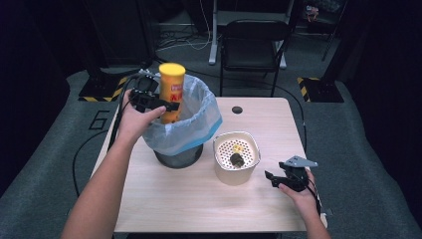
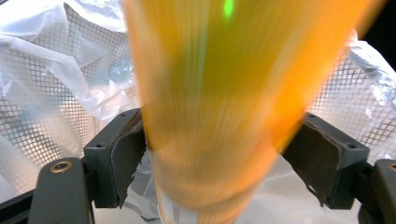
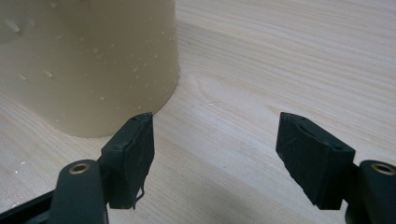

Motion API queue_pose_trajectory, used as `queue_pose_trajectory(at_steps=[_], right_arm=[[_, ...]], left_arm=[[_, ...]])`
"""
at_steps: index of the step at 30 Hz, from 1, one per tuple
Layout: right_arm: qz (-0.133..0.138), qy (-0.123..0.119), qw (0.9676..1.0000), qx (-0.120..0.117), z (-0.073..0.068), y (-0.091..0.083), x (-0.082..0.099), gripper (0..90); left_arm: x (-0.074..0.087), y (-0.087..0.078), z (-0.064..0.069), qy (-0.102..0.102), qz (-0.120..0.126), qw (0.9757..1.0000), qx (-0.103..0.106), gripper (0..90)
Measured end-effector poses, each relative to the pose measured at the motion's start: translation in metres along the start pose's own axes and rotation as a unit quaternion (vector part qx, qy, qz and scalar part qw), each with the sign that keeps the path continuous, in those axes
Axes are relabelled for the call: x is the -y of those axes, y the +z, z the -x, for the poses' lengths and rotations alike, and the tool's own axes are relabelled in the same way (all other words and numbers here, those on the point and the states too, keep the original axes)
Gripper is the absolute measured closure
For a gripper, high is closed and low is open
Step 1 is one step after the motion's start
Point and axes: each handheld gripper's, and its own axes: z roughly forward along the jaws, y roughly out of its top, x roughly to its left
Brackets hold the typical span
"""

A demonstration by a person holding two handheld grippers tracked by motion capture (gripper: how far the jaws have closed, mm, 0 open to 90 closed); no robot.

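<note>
A tall yellow cardboard tube can (image 1: 172, 92) with a red label stands upright in the mouth of a wire-mesh waste bin (image 1: 178, 157) lined with a thin, crinkled pale-blue plastic bag (image 1: 201, 119), at the table's far left. The left gripper (image 1: 160, 105) has its black padded jaws around the can; the left gripper view shows the can blurred, with a gap at the right pad, so the grip looks loosened. Near right, the right gripper (image 1: 275, 179) rests on the light wood-grain table (image 1: 174, 199), jaws apart and empty, beside a cream plastic tub (image 1: 237, 164) with a perforated insert.

In your left gripper view the yellow can (image 2: 219, 107) is smeared by blur and cut off at top and bottom, its label unreadable.
</note>
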Motion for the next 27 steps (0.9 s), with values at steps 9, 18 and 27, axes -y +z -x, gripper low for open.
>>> queue_pose_trajectory(at_steps=[9,18,27], right_arm=[[-0.002,-0.002,1.0,0.001,0.0,0.0,0.001,27.6],[0.0,0.003,1.0,0.004,0.001,-0.002,0.003,27.6],[-0.003,0.002,1.0,0.007,0.002,-0.002,0.004,27.6]], left_arm=[[0.002,-0.021,-0.005,-0.01,0.023,0.9997,0.003,22.8],[0.012,-0.071,-0.006,-0.015,0.067,0.9976,-0.002,25.3],[0.033,-0.127,-0.016,-0.02,0.082,0.9964,0.005,29.9]])
